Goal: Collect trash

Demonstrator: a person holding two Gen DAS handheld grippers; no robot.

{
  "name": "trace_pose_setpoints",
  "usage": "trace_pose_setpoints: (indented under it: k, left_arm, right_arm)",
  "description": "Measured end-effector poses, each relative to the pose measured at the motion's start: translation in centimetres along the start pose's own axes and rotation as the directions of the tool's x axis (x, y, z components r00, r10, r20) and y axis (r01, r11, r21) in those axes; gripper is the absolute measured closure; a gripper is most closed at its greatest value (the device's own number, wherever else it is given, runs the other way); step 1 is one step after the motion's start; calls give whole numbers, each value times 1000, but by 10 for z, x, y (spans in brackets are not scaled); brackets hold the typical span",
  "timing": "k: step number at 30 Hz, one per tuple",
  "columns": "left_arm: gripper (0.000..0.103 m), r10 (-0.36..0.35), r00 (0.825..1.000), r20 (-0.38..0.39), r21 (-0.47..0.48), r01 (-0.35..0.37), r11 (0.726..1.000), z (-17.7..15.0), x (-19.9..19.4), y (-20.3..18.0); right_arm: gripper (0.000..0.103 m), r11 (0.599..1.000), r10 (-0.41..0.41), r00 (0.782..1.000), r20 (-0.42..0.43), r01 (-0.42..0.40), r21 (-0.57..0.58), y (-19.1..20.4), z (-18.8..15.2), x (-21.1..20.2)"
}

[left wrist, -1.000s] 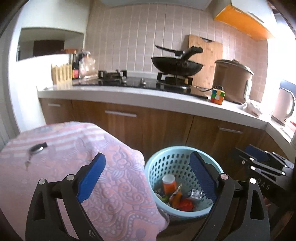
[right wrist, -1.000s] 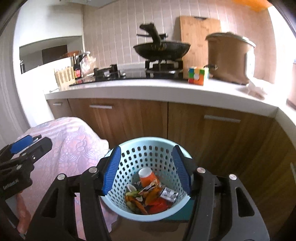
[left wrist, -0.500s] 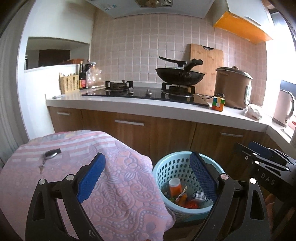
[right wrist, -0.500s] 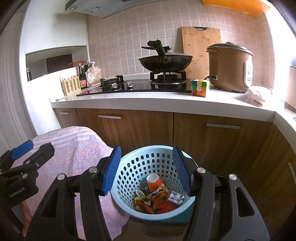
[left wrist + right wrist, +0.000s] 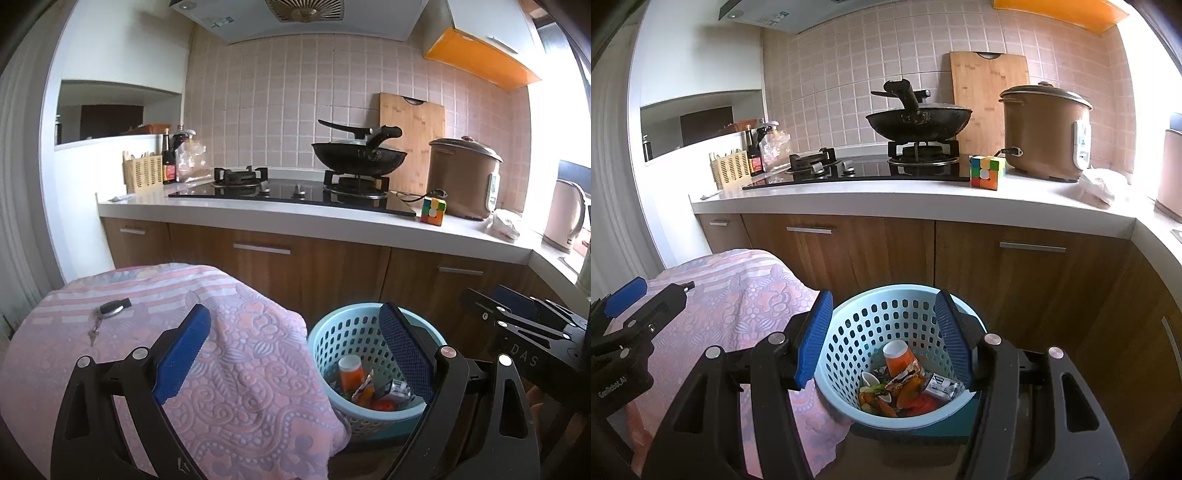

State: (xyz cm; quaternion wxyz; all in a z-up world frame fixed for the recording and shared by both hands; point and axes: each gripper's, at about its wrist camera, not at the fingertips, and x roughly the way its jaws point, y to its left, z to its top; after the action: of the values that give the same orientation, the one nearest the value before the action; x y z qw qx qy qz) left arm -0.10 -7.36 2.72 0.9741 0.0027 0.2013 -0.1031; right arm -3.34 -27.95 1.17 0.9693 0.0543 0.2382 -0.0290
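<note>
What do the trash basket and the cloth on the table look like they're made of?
Trash basket: looks like moulded plastic, light blue, smooth with a slight sheen; the walls are pierced with regular rows of slots. Cloth: seems a woven or textured fabric, pink with raised swirl patterns and pale stripes, matte, draping softly over the table edge.

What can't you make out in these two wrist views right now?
- Trash at the bottom of the blue basket: right view, jumbled and overlapping, labels too small to read.
- Basket's right side: left view, covered by the left hand-held gripper finger.
- Kettle: cut by the left view's edge.
- What lies under the pink cloth: hidden.
</note>
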Motion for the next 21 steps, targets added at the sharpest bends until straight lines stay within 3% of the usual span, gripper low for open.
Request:
trace_pose_setpoints:
  k: [21]
  left_arm:
    - [13,5,1000,-17,5,-5,1000,-3,1,0]
  right_arm:
    - [48,1000,-19,1000,-17,19,3,-6,-5,2]
